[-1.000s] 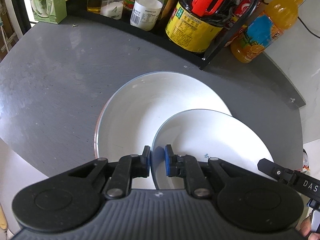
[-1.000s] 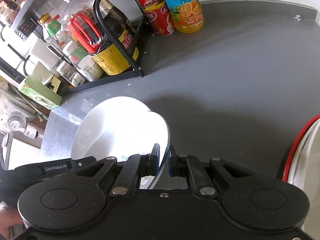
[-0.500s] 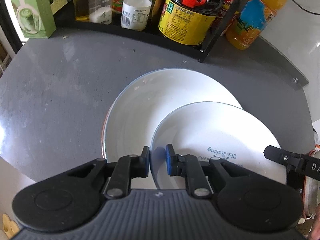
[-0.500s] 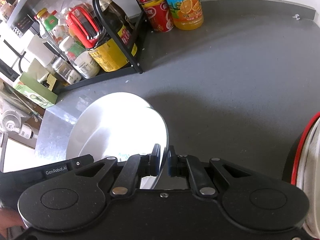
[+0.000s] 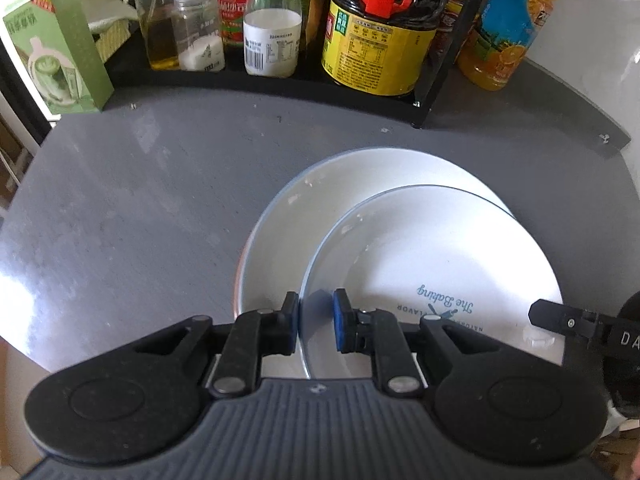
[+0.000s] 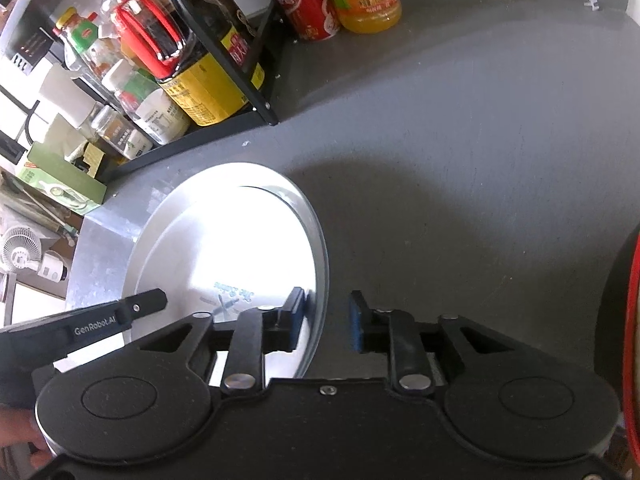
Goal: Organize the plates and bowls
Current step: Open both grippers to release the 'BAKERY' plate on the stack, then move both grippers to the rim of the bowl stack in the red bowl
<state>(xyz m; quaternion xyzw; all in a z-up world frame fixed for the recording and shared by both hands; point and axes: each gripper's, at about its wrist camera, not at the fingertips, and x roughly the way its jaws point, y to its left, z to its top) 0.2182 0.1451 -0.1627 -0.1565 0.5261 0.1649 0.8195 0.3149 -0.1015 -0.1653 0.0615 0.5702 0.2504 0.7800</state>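
Left gripper (image 5: 316, 322): fingers parted a little, the near rim of the printed plate standing in the gap between the blue pads; whether either pad touches the rim cannot be told. Right gripper (image 6: 328, 324): fingers spread wider, the opposite edge of the same plate in the gap close to the left pad, the right pad clear of it. Printed plate (image 5: 432, 276): white, round, blue lettering, lying inside the larger dish and offset toward its right side; it spans from one gripper to the other, so each hand straddles one end of a diameter. Large dish (image 5: 280, 232): white, resting on the grey countertop (image 5: 140, 200), its free crescent lying left and beyond the left gripper. Judgement: with both grips slack, the plate appears set down and nested. Far items: black rack (image 5: 280, 88) with a yellow-labelled dark bottle (image 5: 380, 36); orange juice bottle (image 5: 508, 28); green carton (image 5: 56, 60).
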